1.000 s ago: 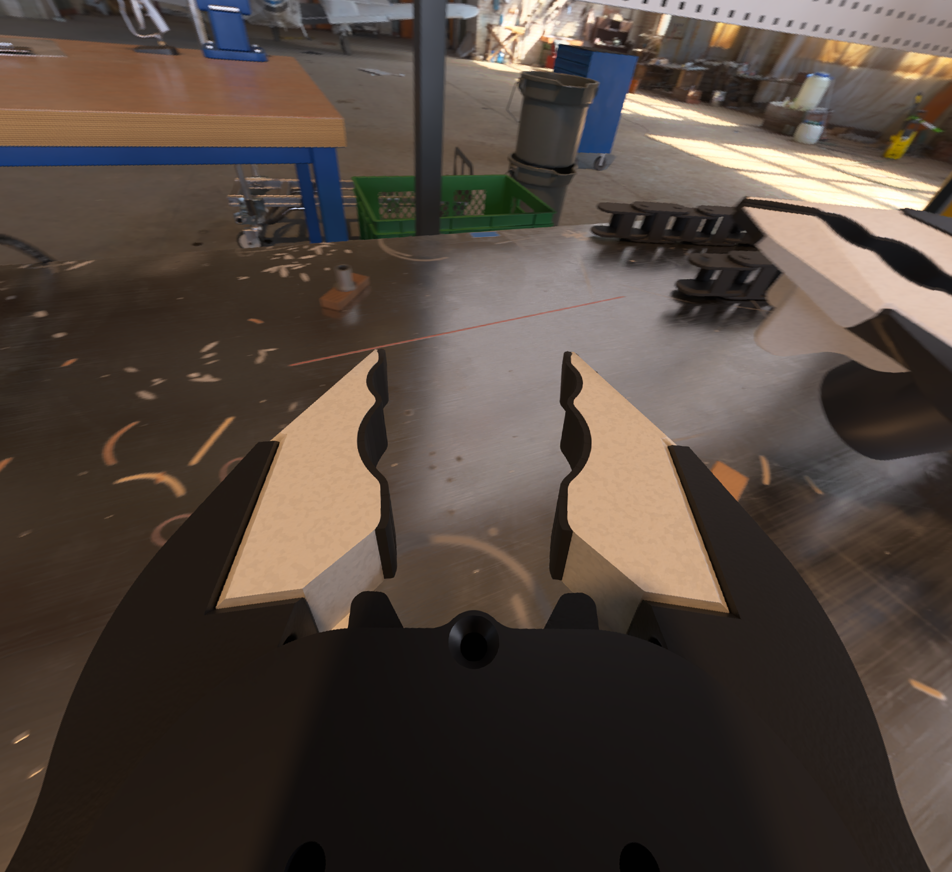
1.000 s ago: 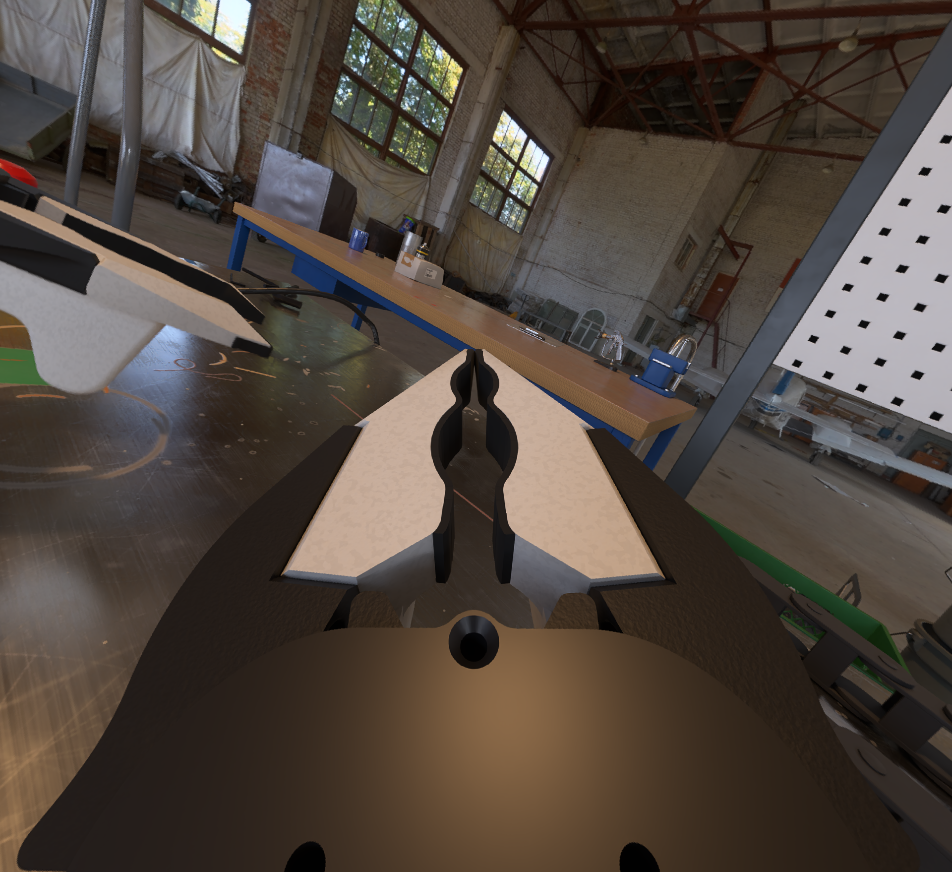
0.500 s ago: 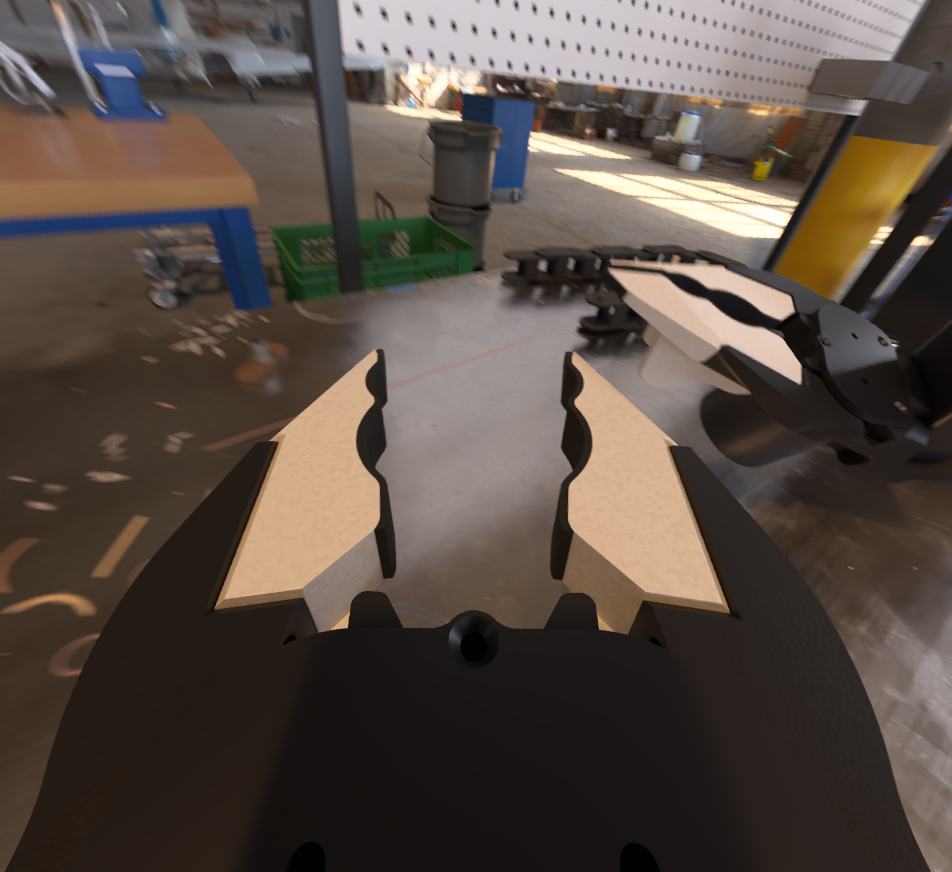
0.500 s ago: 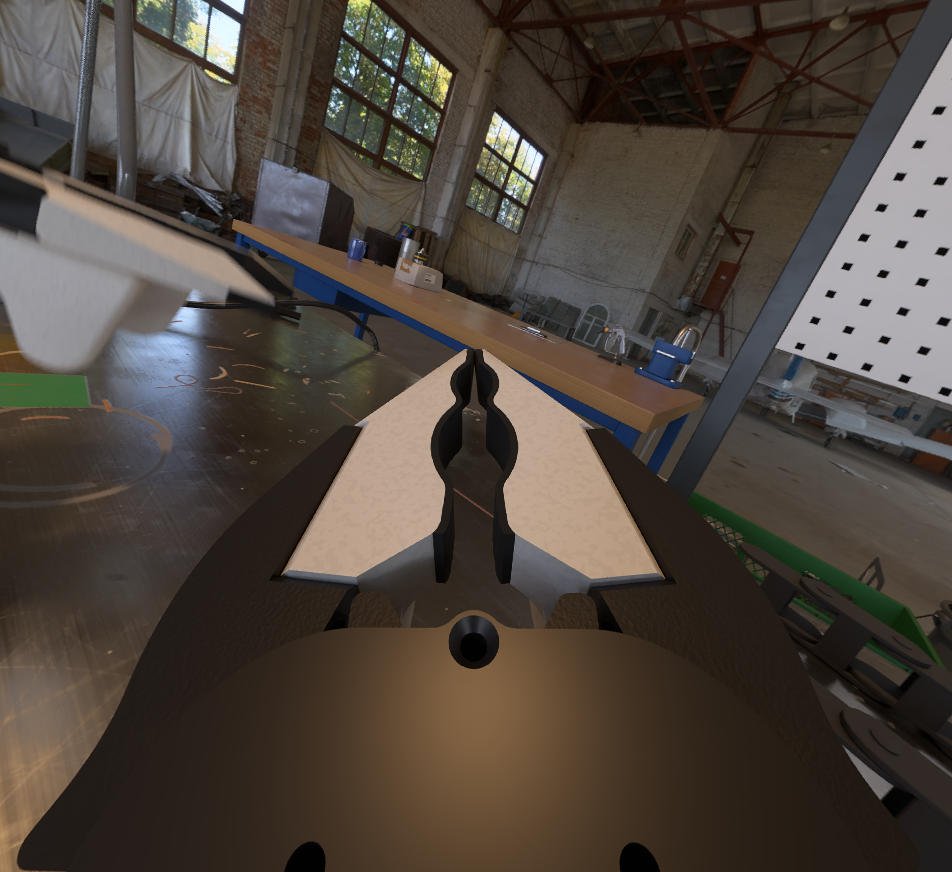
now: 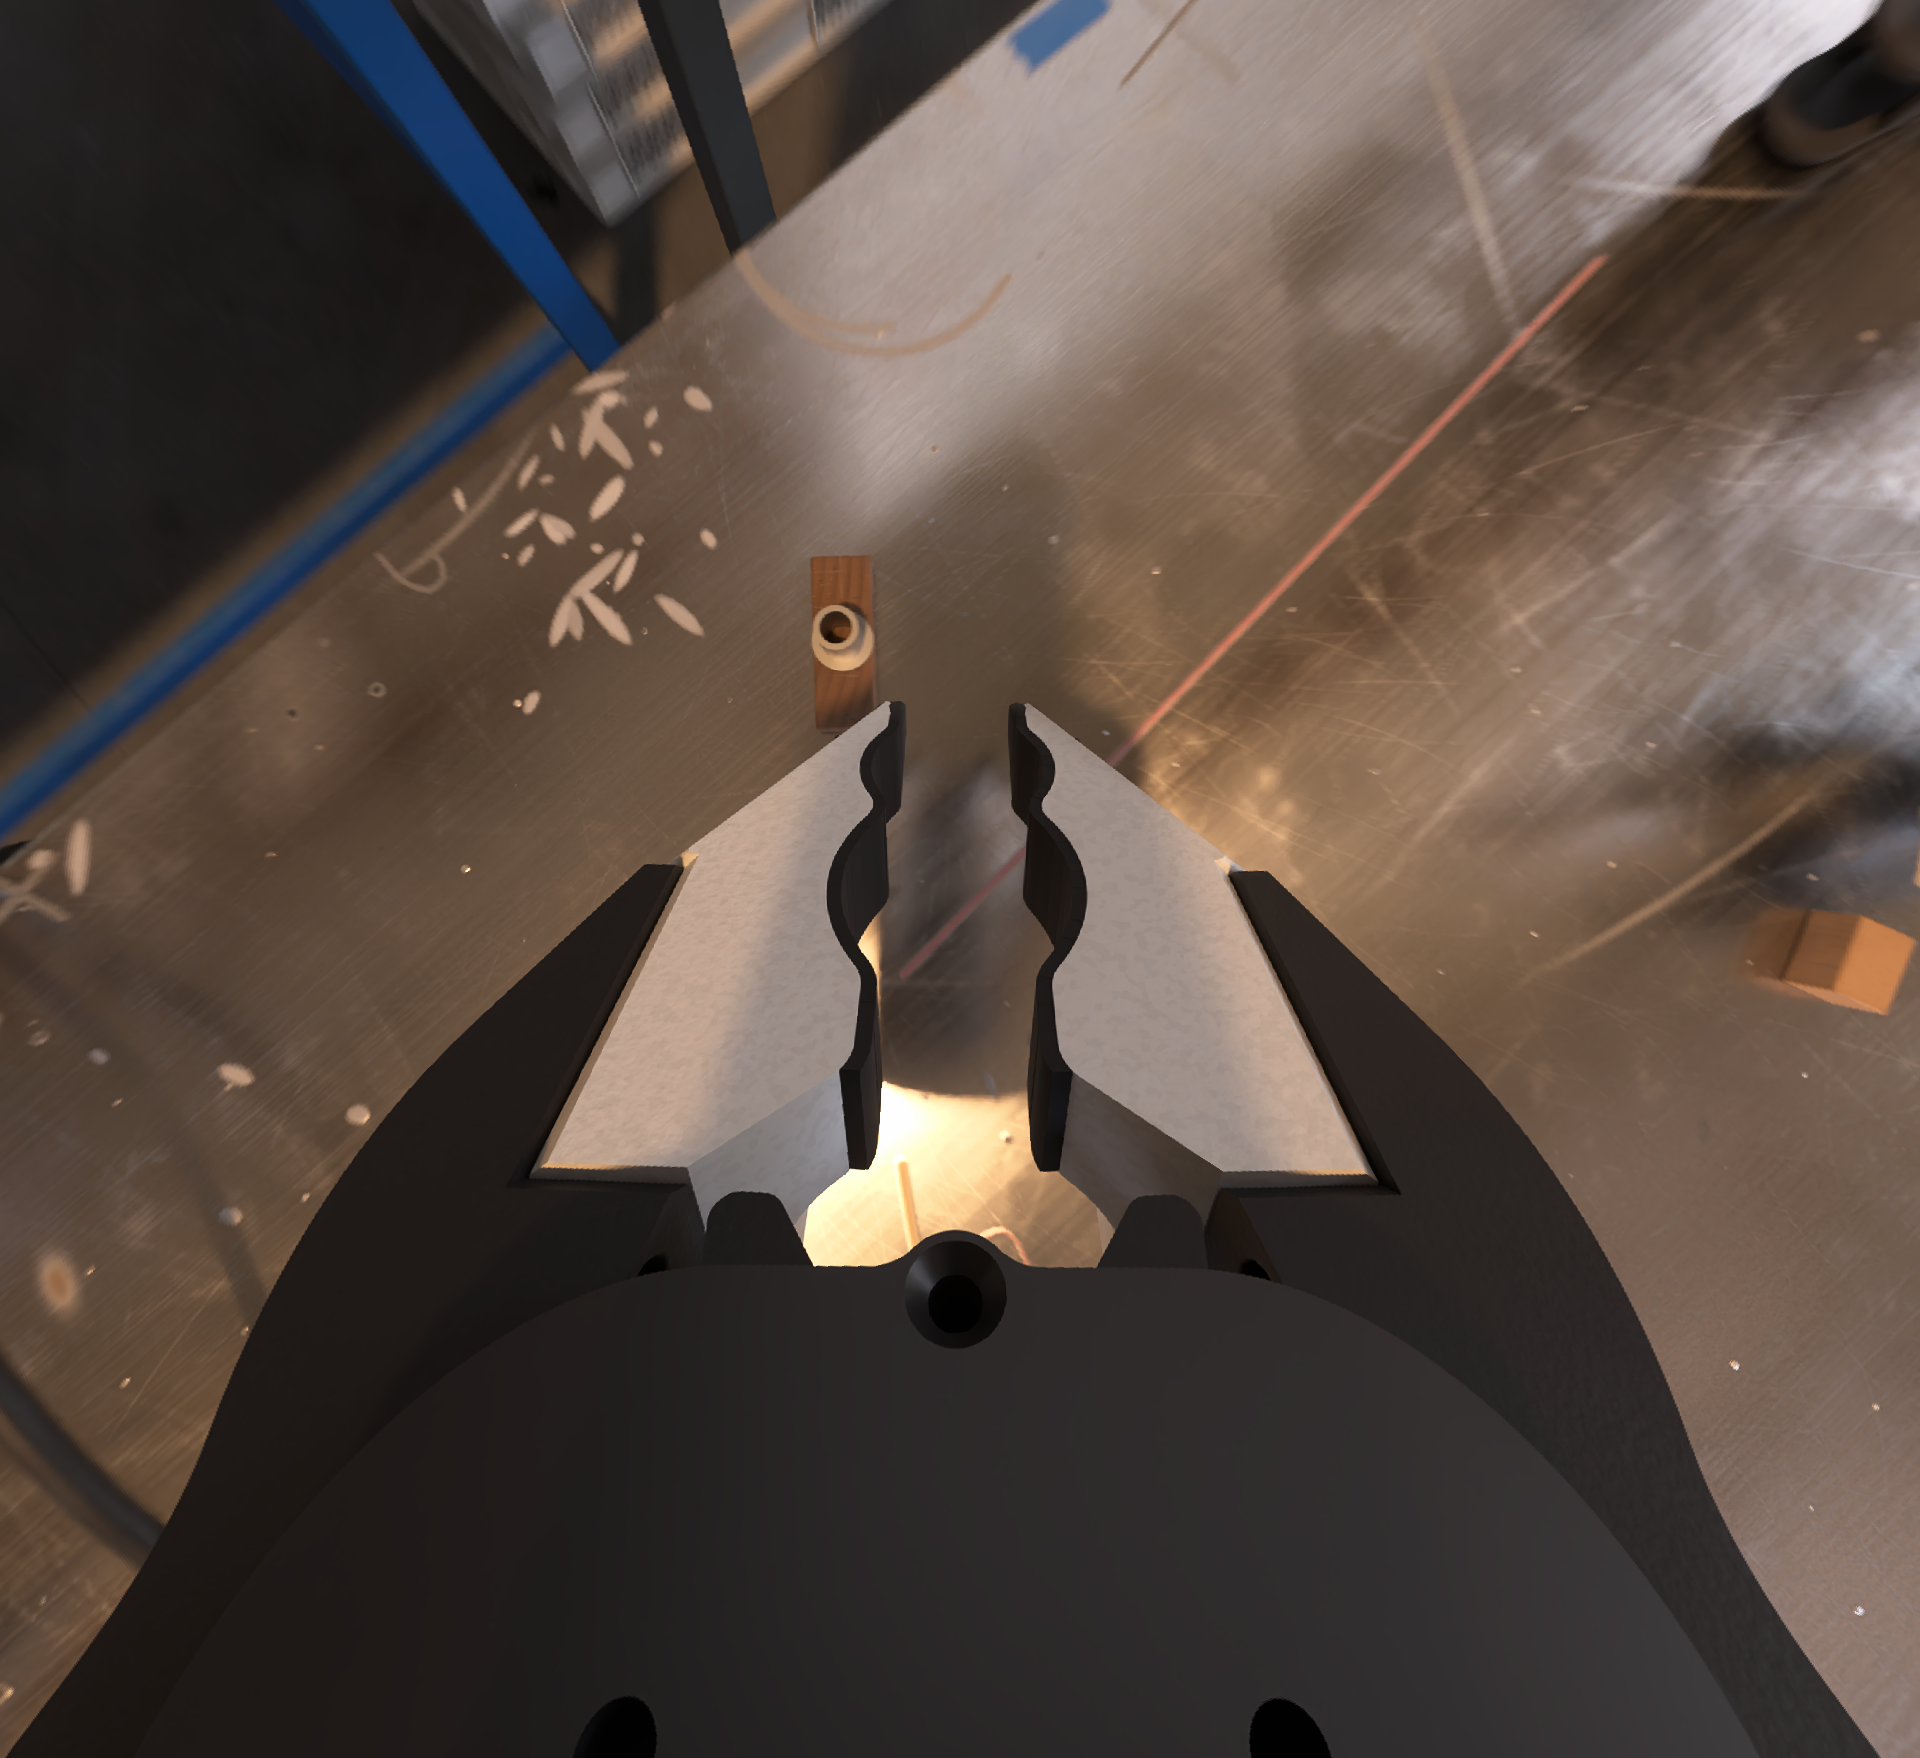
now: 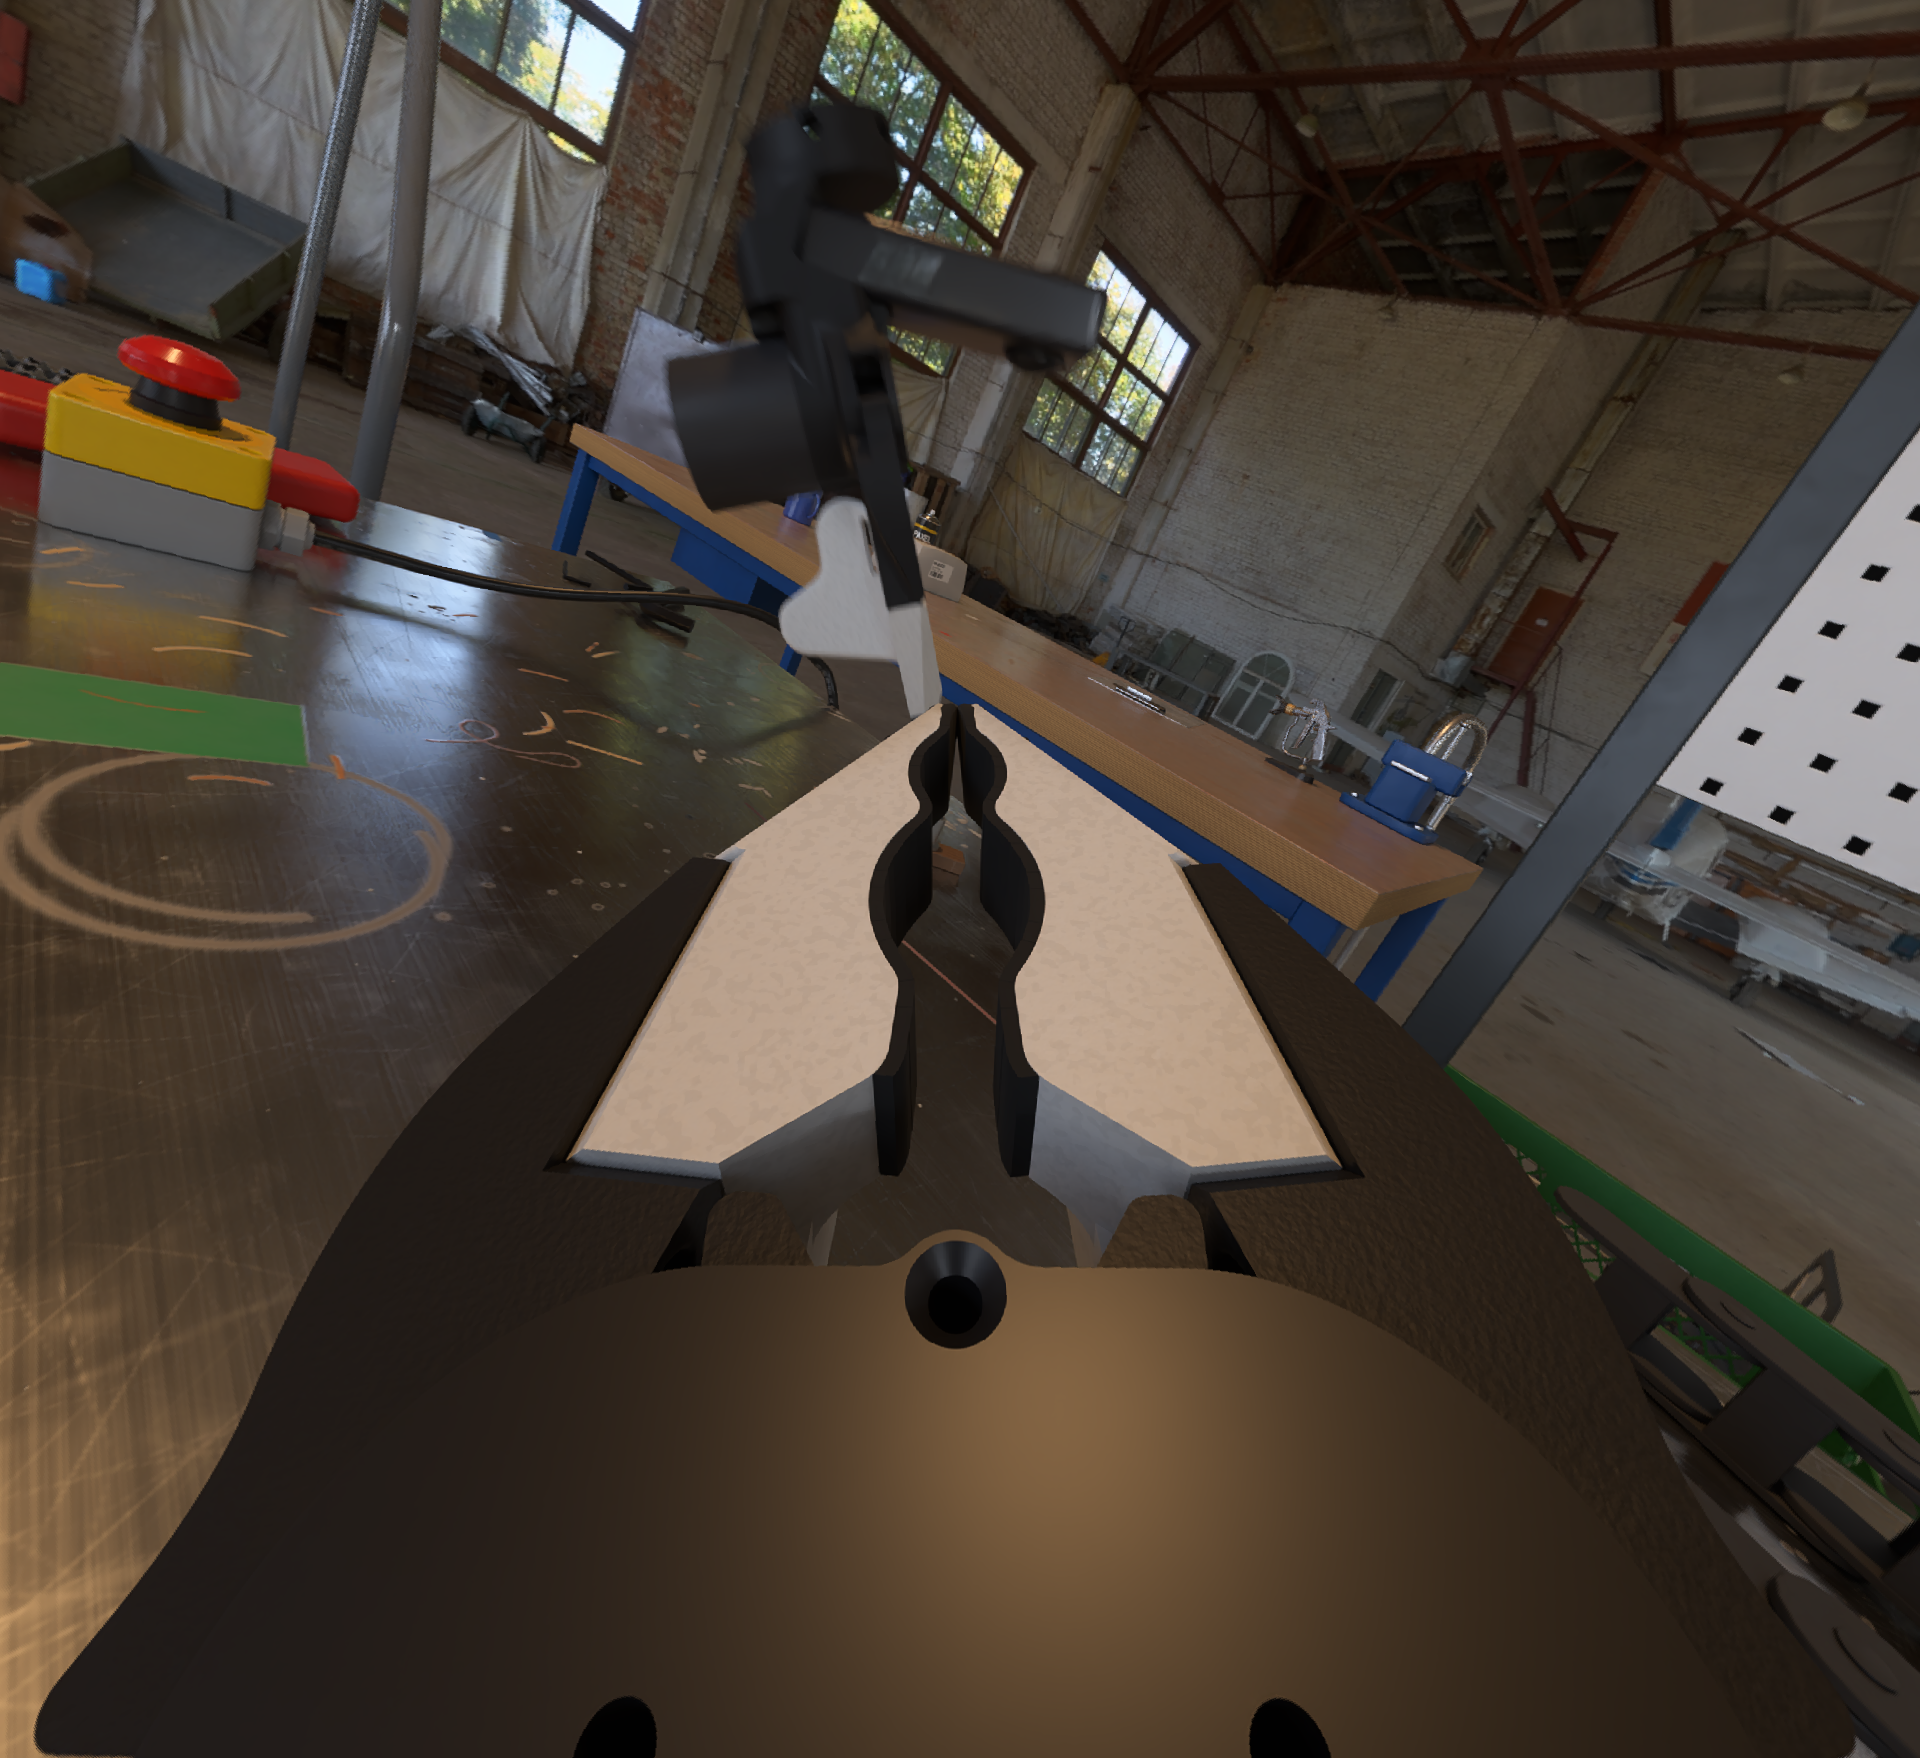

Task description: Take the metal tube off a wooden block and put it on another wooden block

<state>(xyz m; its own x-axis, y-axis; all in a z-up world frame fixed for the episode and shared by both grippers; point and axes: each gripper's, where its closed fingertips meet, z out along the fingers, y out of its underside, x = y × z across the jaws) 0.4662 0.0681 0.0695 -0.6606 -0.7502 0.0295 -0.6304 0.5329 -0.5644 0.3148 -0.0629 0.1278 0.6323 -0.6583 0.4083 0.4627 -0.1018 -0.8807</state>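
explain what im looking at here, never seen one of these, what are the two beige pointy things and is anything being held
The beige pointy things are the two fingers of a gripper, a simple clamp. There are two grippers, each carrying a camera that looks forward along its own fingers, so each picture is one gripper's view.

The left wrist view looks down on a scratched metal table. The left gripper is open and holds nothing. Just beyond its tips stands a short metal tube on a dark wooden block. A second, lighter wooden block lies off to the right, apart from the first.

The right wrist view looks level across the table into a workshop hall. The right gripper is shut and empty. The dark shape hanging ahead, tips pointing down, is the left gripper seen from outside. A yellow box with a red button sits at the left.
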